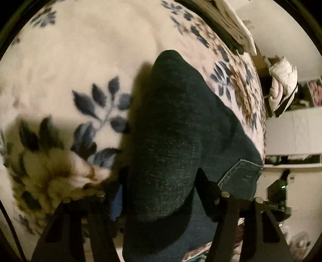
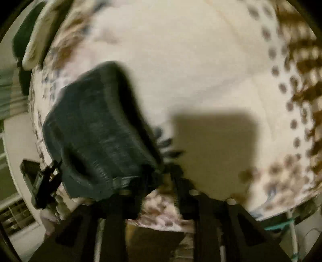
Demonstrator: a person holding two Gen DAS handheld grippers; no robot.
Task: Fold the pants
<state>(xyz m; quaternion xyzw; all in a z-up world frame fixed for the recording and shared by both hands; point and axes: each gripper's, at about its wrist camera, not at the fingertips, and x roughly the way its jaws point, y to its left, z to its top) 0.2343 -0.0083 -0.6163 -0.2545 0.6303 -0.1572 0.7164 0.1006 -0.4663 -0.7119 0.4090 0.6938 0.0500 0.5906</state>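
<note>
The pants are dark teal jeans, folded into a thick bundle on a cream floral blanket. In the left wrist view the bundle fills the space between my left gripper's fingers, which stand wide apart around its near end; a stitched pocket edge shows by the right finger. In the right wrist view, which is blurred, the folded pants lie to the left, and my right gripper is open with its left finger at the bundle's near corner. The other gripper shows at the bundle's left edge.
The blanket covers a bed whose edge runs along the right in the left wrist view. White shelves with clothing and a white padded jacket stand beyond it. Folded linens lie at the bed's far corner.
</note>
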